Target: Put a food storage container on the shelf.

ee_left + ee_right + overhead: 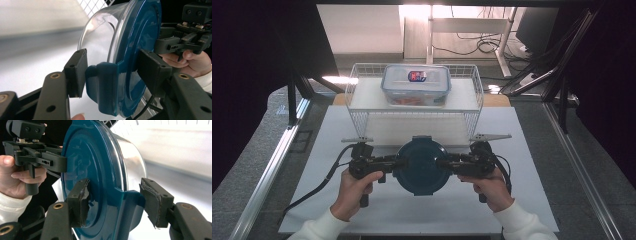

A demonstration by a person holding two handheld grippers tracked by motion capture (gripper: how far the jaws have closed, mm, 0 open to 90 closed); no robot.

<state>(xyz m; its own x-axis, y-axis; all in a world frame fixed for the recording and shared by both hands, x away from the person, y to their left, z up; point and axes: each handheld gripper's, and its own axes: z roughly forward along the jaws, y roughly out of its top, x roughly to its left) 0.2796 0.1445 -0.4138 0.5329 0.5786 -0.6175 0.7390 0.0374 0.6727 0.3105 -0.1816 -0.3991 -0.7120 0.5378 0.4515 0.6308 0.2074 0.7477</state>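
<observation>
A round container with a dark blue lid (421, 167) is seen at the lower centre of the high view, held between two hand-held grippers above a white table mat (337, 150). The left gripper (394, 162) is clamped on the lid's latch tab at the container's left edge, and the right gripper (446, 162) is clamped on the tab at its right edge; in each gripper view, one pad is pressed on the lid's top face and the other sits at the tab's outer side beneath the clear bowl (100, 37). Just behind, in the upper centre, a white wire basket (362, 85) is shown, with a rectangular clear food box (416, 85) already resting inside it. The step in hand is judged to be the two-handed carrying of the container, lifted clear of the mat. The next move would call for it to be kept level, raised over the basket's front rim, and set down in free space there.
</observation>
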